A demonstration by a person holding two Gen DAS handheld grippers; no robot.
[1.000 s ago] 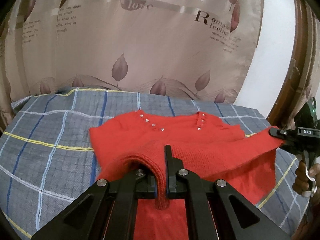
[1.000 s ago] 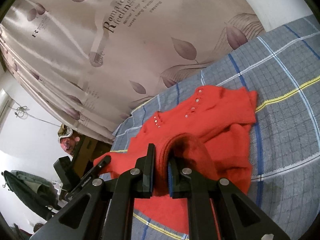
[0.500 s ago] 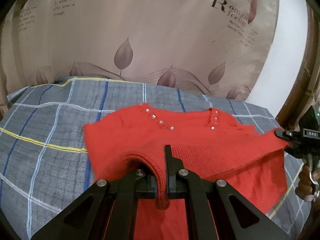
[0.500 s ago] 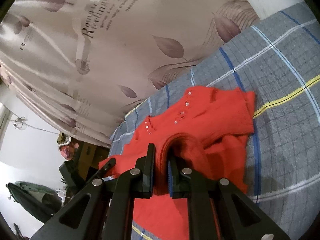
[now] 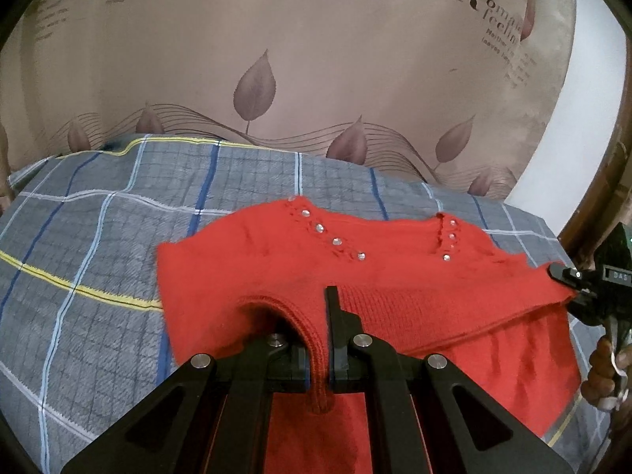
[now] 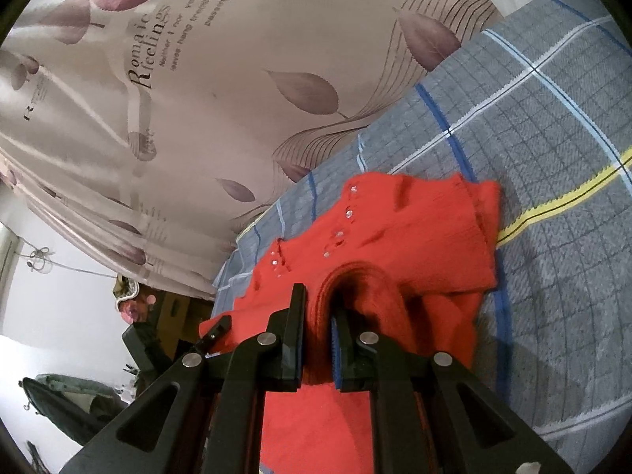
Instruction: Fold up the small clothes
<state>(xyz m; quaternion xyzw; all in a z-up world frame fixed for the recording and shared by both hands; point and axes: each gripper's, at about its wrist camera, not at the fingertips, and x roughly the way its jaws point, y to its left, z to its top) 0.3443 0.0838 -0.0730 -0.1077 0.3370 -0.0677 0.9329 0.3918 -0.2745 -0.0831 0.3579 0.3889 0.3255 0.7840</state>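
On plaid bedcover (image 5: 98, 276), red knit sweater (image 5: 276, 268) lying half-folded, rhinestone neckline facing curtain (image 5: 316, 59). Left gripper (image 5: 320, 339) pinching ribbed hem fold, jaws nearly together on fabric. Right gripper (image 6: 318, 316) clamping another bunched hem edge, narrow gap filled with knit. Hem stretching between both, probably lifting slightly off lower layer. Hand (image 5: 604, 367) gripping handle at frame edge.

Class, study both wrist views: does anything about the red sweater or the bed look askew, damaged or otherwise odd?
Nothing is damaged or spilled. The red sweater is only half folded: both grippers, left gripper and right gripper, pinch its ribbed edge, so it lies bunched and uneven on the plaid bedsheet.
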